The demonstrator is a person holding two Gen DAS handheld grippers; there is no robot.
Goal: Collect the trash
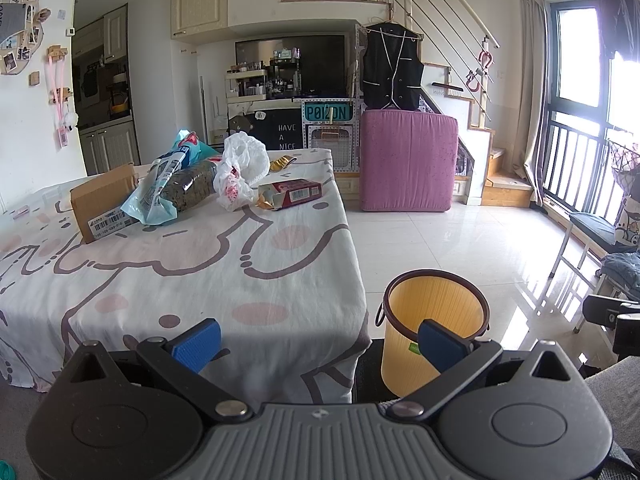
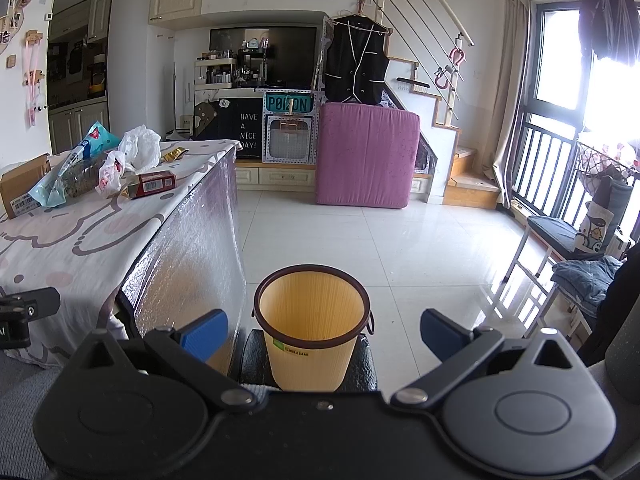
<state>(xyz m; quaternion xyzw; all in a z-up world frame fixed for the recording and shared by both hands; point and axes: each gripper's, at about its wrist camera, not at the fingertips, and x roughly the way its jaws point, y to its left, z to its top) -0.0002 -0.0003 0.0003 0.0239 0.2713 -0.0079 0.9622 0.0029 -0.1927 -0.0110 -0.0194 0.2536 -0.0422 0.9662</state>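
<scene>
Daylight enters through the tall dark-framed window (image 1: 576, 60) at the right and overexposes the glass to white in both views. The glossy white tiled floor (image 2: 400, 240) carries bright reflections and railing shadows. The left side of the room is dimmer. Fisheye distortion bends straight lines toward the edges, and dark vignetting fills the upper corners. The central areas are sharp.

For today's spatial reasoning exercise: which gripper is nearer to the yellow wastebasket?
Right. The right gripper faces the yellow wastebasket head-on, the bin centred between its open fingers. The left gripper sits off to the left, over the table's near corner.
</scene>
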